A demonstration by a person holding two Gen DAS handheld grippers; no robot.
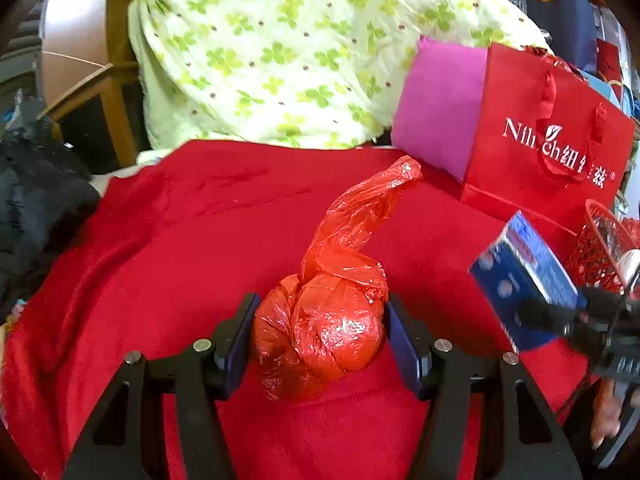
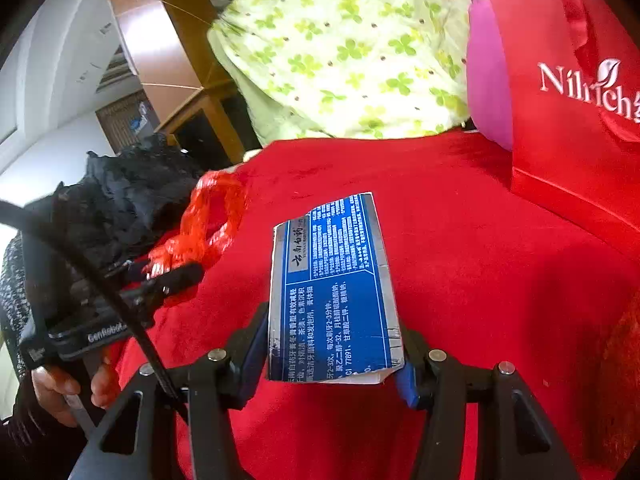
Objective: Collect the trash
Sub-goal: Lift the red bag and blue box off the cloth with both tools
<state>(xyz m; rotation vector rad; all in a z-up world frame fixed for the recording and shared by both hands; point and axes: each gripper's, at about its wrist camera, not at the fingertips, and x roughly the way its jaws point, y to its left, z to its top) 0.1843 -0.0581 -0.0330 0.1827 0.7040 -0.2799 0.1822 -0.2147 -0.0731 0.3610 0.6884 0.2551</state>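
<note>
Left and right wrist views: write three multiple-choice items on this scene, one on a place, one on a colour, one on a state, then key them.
1. Where does the red gift bag stand?
A. on the red blanket, beside the pink cushion
B. on the floor
C. on top of the green clover quilt

2. What colour is the plastic bundle between the fingers of the left gripper?
A. blue
B. red-orange
C. white

3. What is the state of the right gripper?
A. open and empty
B. shut with nothing between its fingers
C. shut on a torn blue carton

Key:
1 A, the gift bag's base rests on the blanket against the cushion.
2 B, the crinkled film is red-orange.
3 C, both fingers press the carton's edges.
</note>
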